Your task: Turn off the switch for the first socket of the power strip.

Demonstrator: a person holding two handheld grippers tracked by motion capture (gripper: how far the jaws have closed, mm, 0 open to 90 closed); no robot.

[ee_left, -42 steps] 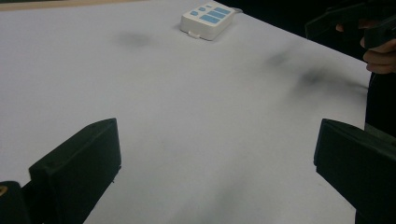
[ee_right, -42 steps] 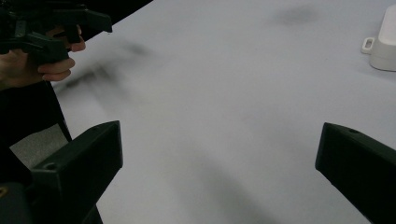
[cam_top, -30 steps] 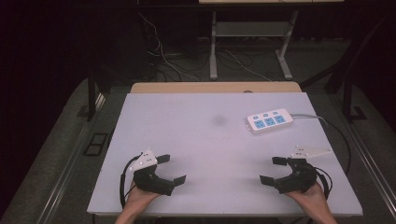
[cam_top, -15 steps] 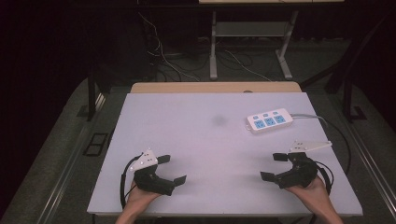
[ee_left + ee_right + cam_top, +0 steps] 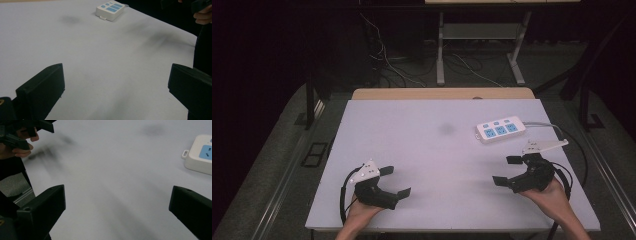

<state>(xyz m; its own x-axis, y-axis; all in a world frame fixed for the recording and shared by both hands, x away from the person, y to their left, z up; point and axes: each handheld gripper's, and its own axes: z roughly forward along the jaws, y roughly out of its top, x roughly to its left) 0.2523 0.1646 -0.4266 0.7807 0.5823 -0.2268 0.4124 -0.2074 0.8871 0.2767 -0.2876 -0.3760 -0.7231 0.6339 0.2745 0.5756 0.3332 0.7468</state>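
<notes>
A white power strip (image 5: 500, 129) with blue sockets lies on the right half of the white table (image 5: 432, 150); I also see the strip (image 5: 110, 8) far off in the left gripper view and its end (image 5: 200, 155) at the right edge of the right gripper view. My left gripper (image 5: 395, 181) rests near the front left of the table, open, nothing between its jaws. My right gripper (image 5: 507, 170) sits near the front right, just in front of the strip, open and empty too.
The strip's grey cable (image 5: 557, 127) runs off the right side of the table. A faint dark smudge (image 5: 446, 129) marks the table's middle. A wooden board (image 5: 442, 93) borders the far edge. Cables and desk legs stand on the dark floor beyond.
My right gripper has shifted slightly to the right and toward the power strip. My left gripper has stayed where it was.
</notes>
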